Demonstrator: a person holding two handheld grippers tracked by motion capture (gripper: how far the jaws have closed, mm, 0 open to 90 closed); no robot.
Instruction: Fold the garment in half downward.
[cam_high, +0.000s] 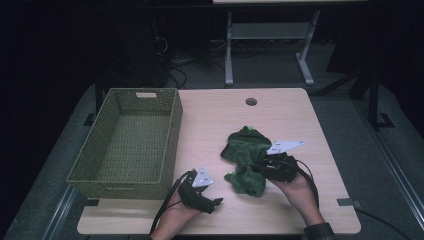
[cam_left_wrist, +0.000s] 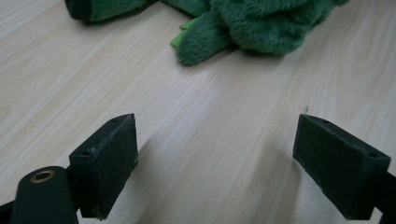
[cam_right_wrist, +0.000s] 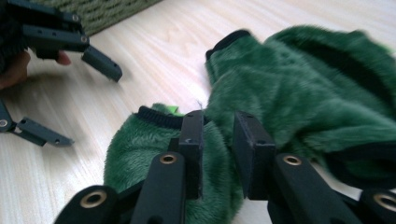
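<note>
A green plush toy (cam_high: 245, 147) lies crumpled on the wooden table, right of centre. My right gripper (cam_high: 260, 167) comes at it from the right. In the right gripper view its jaws (cam_right_wrist: 220, 149) stand a little apart, with the plush fur (cam_right_wrist: 303, 84) showing in the gap and below them, and the pads do not visibly press on it. My left gripper (cam_high: 216, 205) rests near the front edge, left of the toy, open wide with bare table between its jaws (cam_left_wrist: 229, 163). The toy's limbs (cam_left_wrist: 252, 23) lie just beyond it. The left gripper (cam_right_wrist: 79, 100) also appears at the upper left of the right gripper view.
A green woven basket (cam_high: 172, 135) stands on the left half of the table, with nothing visible inside; its wall (cam_right_wrist: 107, 11) also shows in the right gripper view. A round cable hole (cam_high: 251, 101) sits near the far edge. Desk legs and cables lie beyond the table.
</note>
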